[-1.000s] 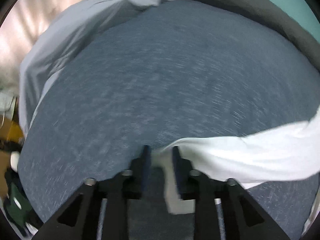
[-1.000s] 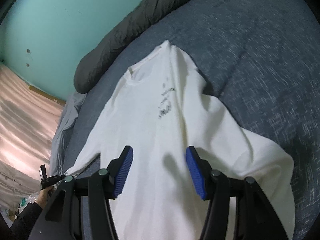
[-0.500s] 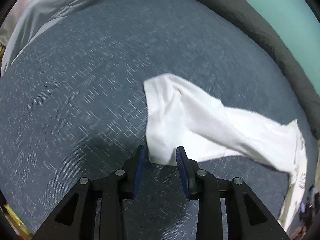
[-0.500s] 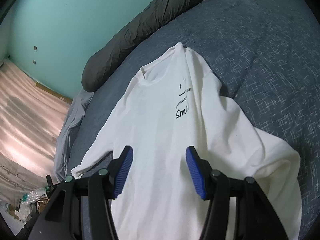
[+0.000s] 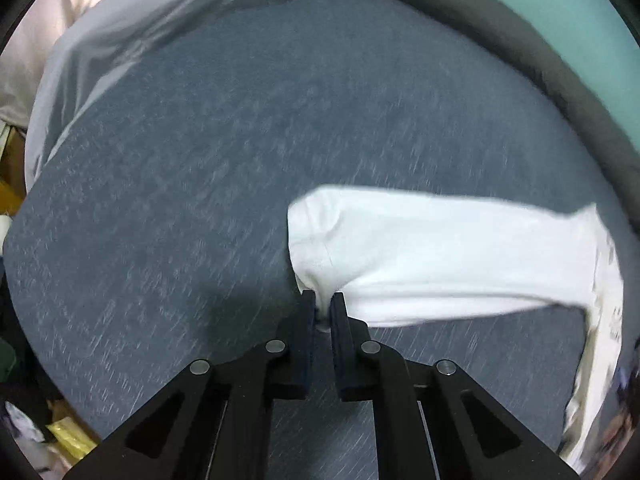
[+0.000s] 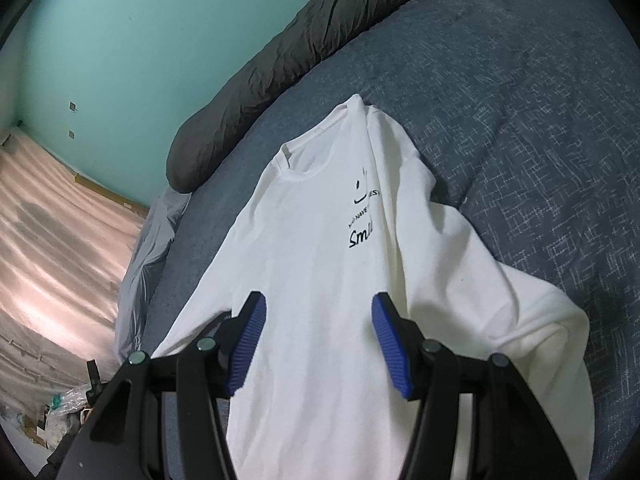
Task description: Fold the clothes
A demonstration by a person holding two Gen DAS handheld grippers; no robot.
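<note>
Left tool (image 5: 322,303) newly clamped on sleeve (image 5: 420,256)

Left wrist: steep, close over bedspread (image 5: 240,160). Right wrist: shallower. Both share white shirt (image 6: 320,280).

A big bed has a blue cover (image 6: 540,140). A dark grey blanket (image 6: 304,40) lies along the far green wall (image 6: 140,40).

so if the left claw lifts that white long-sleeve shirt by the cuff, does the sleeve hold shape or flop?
Probably flops: the white long-sleeve cotton shirt already creases and drapes over the blue woven bedcover. Likely light, since the left claw, which has just been closing on the cuff, bunches it easily. The body would likely drag along behind.
</note>
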